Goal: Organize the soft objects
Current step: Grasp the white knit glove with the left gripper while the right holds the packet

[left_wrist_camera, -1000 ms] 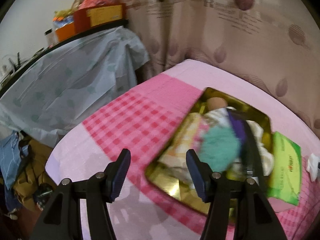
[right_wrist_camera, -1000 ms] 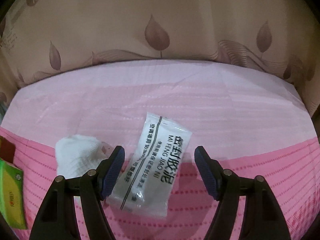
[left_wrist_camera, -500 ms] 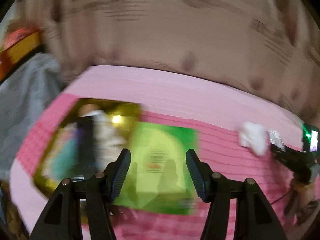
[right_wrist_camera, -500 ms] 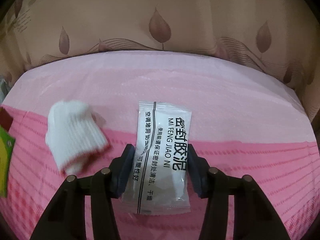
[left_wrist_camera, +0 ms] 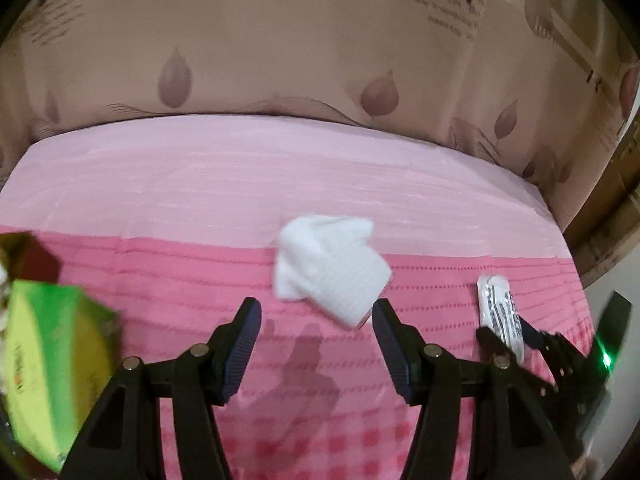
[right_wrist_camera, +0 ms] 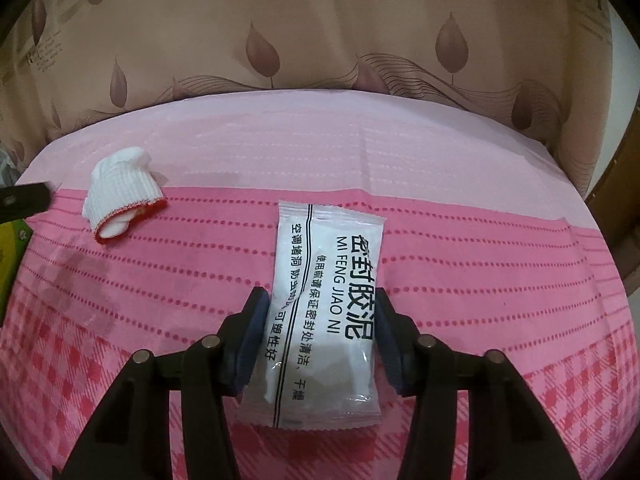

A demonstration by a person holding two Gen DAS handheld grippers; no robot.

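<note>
While right jaws pinch the sealant packet (right_wrist_camera: 326,312), left gape

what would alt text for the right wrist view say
The right gripper is shut on a white packet lying on a pink cloth. A white sock lies far left, before a leaf-print curtain.

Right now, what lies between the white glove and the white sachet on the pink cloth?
Nothing: in the right wrist view, only bare pink cloth separates the white glove from the white sachet.
</note>
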